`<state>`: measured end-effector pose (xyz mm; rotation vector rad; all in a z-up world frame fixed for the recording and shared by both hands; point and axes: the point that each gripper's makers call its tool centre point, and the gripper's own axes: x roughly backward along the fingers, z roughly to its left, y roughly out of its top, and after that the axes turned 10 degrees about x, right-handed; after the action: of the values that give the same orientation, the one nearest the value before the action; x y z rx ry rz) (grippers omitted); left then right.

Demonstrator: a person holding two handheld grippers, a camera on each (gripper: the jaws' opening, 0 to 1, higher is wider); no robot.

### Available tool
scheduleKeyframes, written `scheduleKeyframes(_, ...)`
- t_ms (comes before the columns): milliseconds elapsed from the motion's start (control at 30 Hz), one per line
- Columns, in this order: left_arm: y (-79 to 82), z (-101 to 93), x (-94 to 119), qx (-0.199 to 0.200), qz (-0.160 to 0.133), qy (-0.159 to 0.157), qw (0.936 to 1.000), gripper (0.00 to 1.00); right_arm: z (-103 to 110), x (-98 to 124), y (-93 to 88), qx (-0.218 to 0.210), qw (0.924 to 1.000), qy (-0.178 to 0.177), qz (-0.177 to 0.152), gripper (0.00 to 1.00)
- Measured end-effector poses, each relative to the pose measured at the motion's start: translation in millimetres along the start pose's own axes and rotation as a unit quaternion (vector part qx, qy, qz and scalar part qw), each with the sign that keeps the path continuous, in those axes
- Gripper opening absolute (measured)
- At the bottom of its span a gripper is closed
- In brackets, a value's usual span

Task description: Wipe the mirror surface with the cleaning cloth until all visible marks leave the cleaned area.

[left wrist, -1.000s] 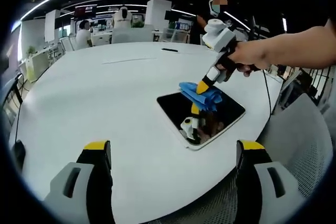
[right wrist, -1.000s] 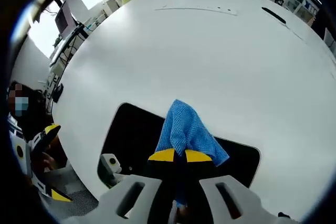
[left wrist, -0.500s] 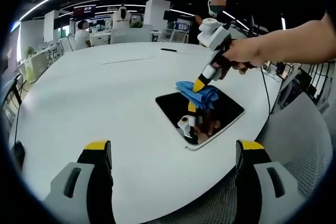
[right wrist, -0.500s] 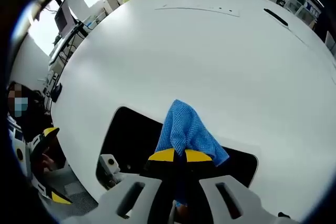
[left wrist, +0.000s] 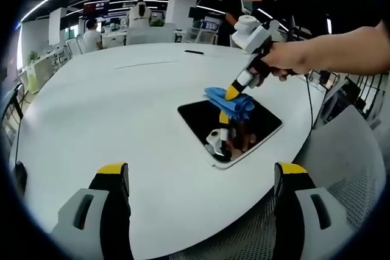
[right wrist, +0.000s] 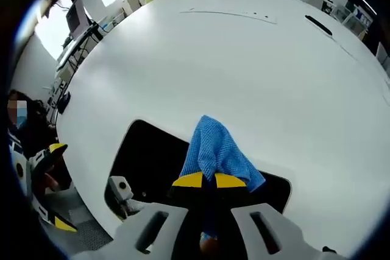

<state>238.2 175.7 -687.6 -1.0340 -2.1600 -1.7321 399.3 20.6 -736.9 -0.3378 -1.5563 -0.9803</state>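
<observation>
1. Two sets of tongs are in play over a broad, round white surface (left wrist: pixel 109 108) with a smooth matte top.
2. The mirror (left wrist: pixel 228 127) lies flat on that surface, right of centre in the left gripper view: a thin rounded-corner rectangle with a pale rim and a dark, glossy face. Its long axis runs from the lower middle of that frame toward the upper right.
3. In the right gripper view the mirror (right wrist: pixel 146 162) sits in the lower middle of the frame, its long axis running from the left toward the lower right.
4. The cleaning cloth (left wrist: pixel 230 102) is blue, soft and bunched, with a fine waffle weave; it touches the glass near the mirror's upper edge in the left gripper view.
5. The right tongs (left wrist: pixel 232 93), yellow-tipped and held by a person's hand (left wrist: pixel 291 62), come in from the upper right of that frame and slant down onto the cloth.
6. In the right gripper view, the right tongs (right wrist: pixel 203 180) are closed, pinching the cleaning cloth (right wrist: pixel 217 150), which fans out toward the top of the frame.
7. The left tongs (left wrist: pixel 204 175) rise from the bottom of the left gripper view, jaws spread wide and holding nothing, well apart from the mirror.
8. The glass reflects the right tongs.
</observation>
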Motion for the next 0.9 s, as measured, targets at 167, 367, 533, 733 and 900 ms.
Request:
scheduleKeyframes(167,-0.5,0.2,0.5,-0.003,0.003,0.003,1.0,0.99,-6.0,2.0,-3.6,-0.005,1.0,0.001,-0.003,0.0)
scheduleKeyframes(367,0.9,0.6,0.8,-0.004,0.0,0.005,1.0,0.99,-10.8,3.1,-5.5,-0.006,1.0,-0.002,0.0,0.0)
scheduleKeyframes(533,1.7,1.7,1.0,-0.003,-0.002,0.006,1.0,0.99,-17.0,4.3,-8.0,-0.008,0.9999,-0.005,0.003,0.0)
scheduleKeyframes(733,2.3,2.2,0.9,-0.002,-0.003,0.008,1.0,0.99,-20.3,3.1,-8.1,-0.008,0.9999,-0.009,0.006,0.0)
scheduleKeyframes(900,3.1,2.2,0.9,-0.002,-0.005,0.006,1.0,0.99,-21.2,3.8,-9.5,-0.009,0.9999,-0.013,0.005,0.0)
